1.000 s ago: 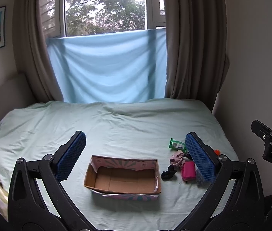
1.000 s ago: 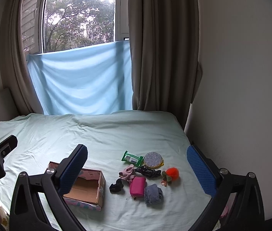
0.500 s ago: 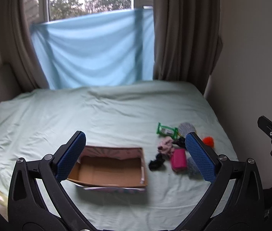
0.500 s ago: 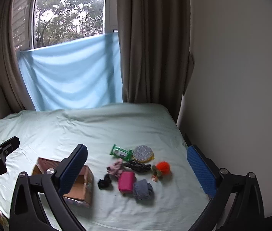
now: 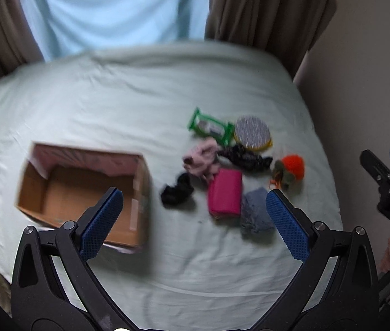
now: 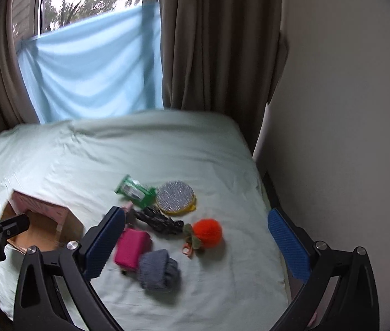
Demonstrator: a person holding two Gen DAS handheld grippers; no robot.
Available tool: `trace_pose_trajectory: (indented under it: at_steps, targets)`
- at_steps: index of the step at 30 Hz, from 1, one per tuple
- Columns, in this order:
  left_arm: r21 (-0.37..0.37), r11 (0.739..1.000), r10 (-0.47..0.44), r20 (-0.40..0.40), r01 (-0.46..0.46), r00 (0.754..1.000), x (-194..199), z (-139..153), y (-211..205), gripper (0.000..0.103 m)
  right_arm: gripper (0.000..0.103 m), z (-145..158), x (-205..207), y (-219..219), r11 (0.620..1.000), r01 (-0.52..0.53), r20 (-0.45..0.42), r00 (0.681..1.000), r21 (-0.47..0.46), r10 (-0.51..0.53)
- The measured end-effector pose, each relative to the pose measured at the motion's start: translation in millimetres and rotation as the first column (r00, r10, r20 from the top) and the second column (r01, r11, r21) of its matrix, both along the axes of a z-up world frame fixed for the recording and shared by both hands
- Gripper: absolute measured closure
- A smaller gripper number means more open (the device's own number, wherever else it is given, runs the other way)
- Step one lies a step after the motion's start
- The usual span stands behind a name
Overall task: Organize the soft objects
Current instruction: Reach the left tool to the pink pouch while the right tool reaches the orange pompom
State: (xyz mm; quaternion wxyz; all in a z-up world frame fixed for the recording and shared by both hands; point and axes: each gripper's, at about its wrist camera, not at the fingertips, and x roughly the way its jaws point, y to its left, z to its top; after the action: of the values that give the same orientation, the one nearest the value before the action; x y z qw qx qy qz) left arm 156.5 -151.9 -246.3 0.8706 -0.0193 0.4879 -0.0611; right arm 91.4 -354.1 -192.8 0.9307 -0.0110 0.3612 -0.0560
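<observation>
An open cardboard box [image 5: 82,193] with a pink inner wall lies on the bed, empty; its corner shows again as the box [image 6: 43,226]. Right of it is a cluster: a magenta pouch [image 5: 224,193] [image 6: 132,247], a grey-blue sock roll [image 5: 254,212] [image 6: 158,269], a black sock [image 5: 177,190], a pink cloth [image 5: 202,160], a dark scrunchie [image 5: 246,158] [image 6: 157,222], an orange pompom [image 5: 291,167] [image 6: 206,230], a green packet [image 5: 210,127] [image 6: 135,191] and a round sponge [image 5: 253,132] [image 6: 175,197]. My left gripper [image 5: 195,220] hovers open above the bed. My right gripper [image 6: 195,245] is open too, above the cluster.
The pale green bed sheet [image 5: 139,96] ends at a beige wall [image 6: 333,110] on the right. Brown curtains [image 6: 217,41] and a blue cloth [image 6: 90,69] hang at the bed's far end. The right gripper's body [image 5: 388,190] shows at the left wrist view's edge.
Both grippers have moved forward and tilted down toward the bed; box and cluster look larger and nearer. Both stay open and nothing has been picked up.
</observation>
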Motion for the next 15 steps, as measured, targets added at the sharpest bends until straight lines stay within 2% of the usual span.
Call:
trace_pose_trajectory:
  at_steps: [5,10,15]
  targets:
    - [-0.027,1.0,-0.007,-0.136,0.003,0.991,32,-68,-24,0.0,0.0,-64,35,-17,0.998,-0.053,-0.068,0.996,-0.015,0.052]
    - [-0.038,0.999,0.002,-0.263,-0.012,0.965,62,-133,-40,0.001,0.0,-115,63,-25,0.995,-0.094,-0.122,0.988,-0.018,0.091]
    - [-0.048,0.999,-0.009,-0.353,-0.008,0.936,82,-180,-55,0.004,0.0,-164,85,-37,0.995,-0.097,-0.164,0.982,-0.013,0.094]
